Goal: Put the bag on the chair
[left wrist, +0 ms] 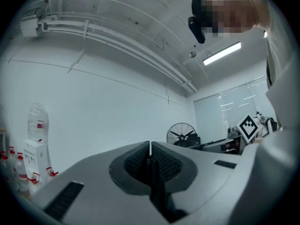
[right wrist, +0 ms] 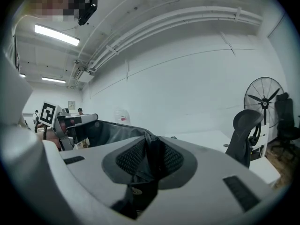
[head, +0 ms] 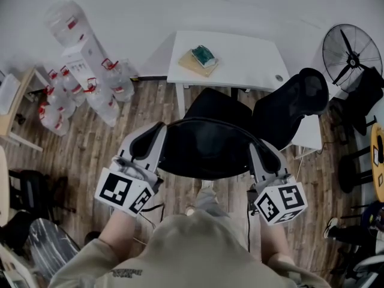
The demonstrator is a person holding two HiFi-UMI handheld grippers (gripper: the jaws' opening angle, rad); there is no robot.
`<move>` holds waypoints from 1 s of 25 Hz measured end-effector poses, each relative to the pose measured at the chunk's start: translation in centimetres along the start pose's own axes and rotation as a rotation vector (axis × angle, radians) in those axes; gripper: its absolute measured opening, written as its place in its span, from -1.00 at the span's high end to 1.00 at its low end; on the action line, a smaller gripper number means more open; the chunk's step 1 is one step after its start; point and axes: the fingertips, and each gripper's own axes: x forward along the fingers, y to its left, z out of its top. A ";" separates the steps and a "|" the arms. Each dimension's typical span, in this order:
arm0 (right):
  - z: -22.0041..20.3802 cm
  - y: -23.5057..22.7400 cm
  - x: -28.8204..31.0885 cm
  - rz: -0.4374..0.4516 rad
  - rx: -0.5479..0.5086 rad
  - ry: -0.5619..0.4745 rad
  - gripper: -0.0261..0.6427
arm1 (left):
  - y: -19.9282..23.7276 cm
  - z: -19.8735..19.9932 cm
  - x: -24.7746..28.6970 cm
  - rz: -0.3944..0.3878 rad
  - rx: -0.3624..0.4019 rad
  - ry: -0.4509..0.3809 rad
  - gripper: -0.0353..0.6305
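A black bag (head: pixel 207 152) hangs between my two grippers, above the wooden floor and just in front of a black office chair (head: pixel 285 110). My left gripper (head: pixel 157 135) holds the bag's left end. In the left gripper view its jaws stand together with a thin black edge of the bag (left wrist: pixel 151 172) pinched between them. My right gripper (head: pixel 259 147) holds the right end. There the jaws are shut on bunched black bag fabric (right wrist: pixel 151 165), and the open bag (right wrist: pixel 105 135) stretches off to the left. The chair's seat (head: pixel 216 104) lies just beyond the bag.
A white table (head: pixel 249 62) stands behind the chair, with a green object on a flat board (head: pixel 201 57). Several water bottles (head: pixel 81 86) are stacked at the back left. A floor fan (head: pixel 351 53) and dark chairs stand at the right, and more seats at the lower left.
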 end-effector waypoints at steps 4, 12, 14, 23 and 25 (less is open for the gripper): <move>0.3 -2.0 2.3 -0.013 0.006 -0.011 0.65 | 1.2 -0.2 3.2 -0.002 0.003 0.000 0.81; 1.5 -8.8 8.1 -0.060 0.007 -0.041 0.65 | 3.0 -0.8 12.6 -0.012 0.018 -0.004 0.81; 1.6 -10.7 9.8 -0.055 0.020 -0.039 0.65 | 3.5 -1.2 15.0 -0.024 0.022 0.003 0.81; 1.3 -19.9 17.6 -0.038 0.068 0.013 0.65 | 5.7 -3.9 26.7 -0.016 0.017 0.070 0.81; 0.7 -21.9 19.1 -0.039 0.091 0.029 0.65 | 6.0 -4.9 29.0 -0.013 0.004 0.087 0.81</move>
